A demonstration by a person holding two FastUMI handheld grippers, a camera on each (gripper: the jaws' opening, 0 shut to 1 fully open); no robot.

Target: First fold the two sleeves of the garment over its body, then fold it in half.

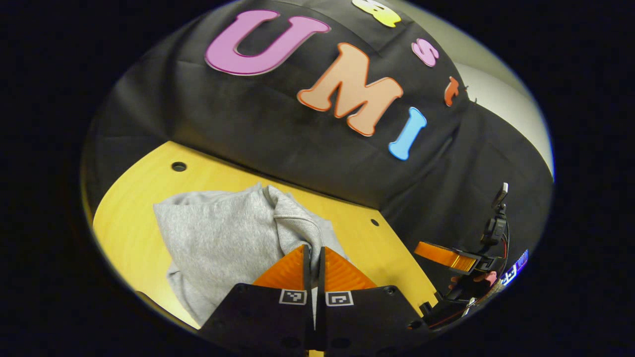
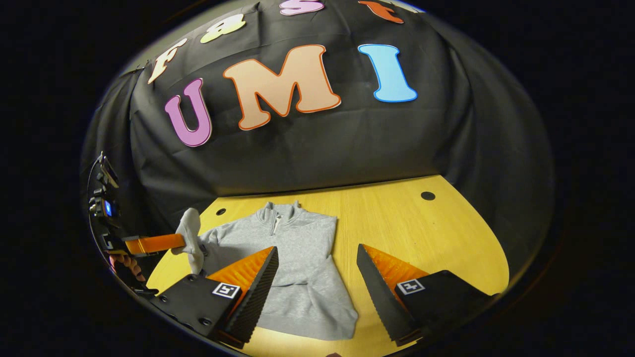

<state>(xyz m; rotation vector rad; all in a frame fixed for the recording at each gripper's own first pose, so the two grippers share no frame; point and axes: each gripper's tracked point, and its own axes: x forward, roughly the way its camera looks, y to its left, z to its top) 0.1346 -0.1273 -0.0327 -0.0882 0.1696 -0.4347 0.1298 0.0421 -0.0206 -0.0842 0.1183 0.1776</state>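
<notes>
1. The wooden table (image 2: 397, 218) spans the lower middle of the right gripper view and the lower left of the left gripper view, with dark round holes near its back edge.
2. The grey garment (image 2: 302, 258) lies flat on the table in the lower centre of the right gripper view, collar toward the wall and hem toward the camera; in the left gripper view it fills the lower left as a bunched heap.
3. The right gripper (image 2: 317, 287) sits at the bottom of its own view, fingers spread wide with nothing between them, hovering above the garment's lower part.
4. The left gripper (image 1: 313, 263), at the bottom centre of its own view, is closed down to a thin slit, pinching a fold of grey fabric.
5. The sleeve (image 2: 191, 238) rises off the table at the lower left of the right gripper view, gripped there by the left gripper.
</notes>
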